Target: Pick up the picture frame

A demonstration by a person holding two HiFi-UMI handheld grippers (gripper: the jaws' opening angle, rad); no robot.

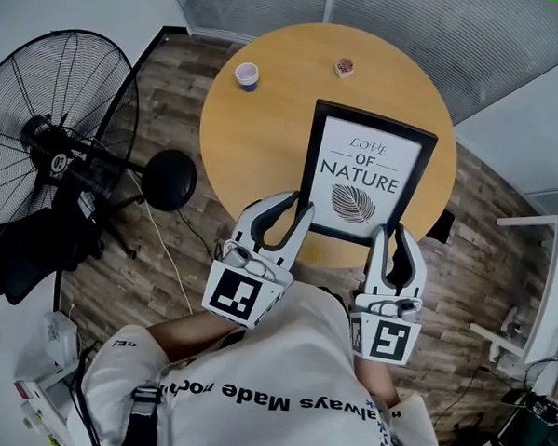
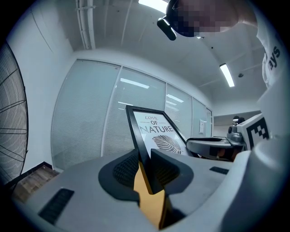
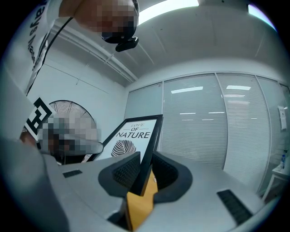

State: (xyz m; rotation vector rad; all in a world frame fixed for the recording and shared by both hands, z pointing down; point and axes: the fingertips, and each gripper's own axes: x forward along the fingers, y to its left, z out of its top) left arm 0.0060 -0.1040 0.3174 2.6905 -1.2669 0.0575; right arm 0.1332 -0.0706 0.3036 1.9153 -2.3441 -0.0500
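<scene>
A: Where does the picture frame sit?

B: Above the near part of the round wooden table, printed side toward the head camera. It reads "LOVE OF NATURE" over a leaf drawing, inside a black border. Both tools hold it by its lower part. Whether its bottom edge touches the tabletop cannot be told.

A: State of the left gripper?

B: Clamped. In the left gripper view the ribbed pads press on both faces of the black border near the lower left corner. The frame rises from the jaws against the glass partition, with orange tabletop showing below.

A: And the right gripper?

B: Likewise clamped, on the border near the lower right corner (the right gripper view shows the frame edge-on between the pads).

A: Other items?

B: A cup and a small object stand on the far side of the table, well apart from the frame. A floor fan stands to the left.
</scene>
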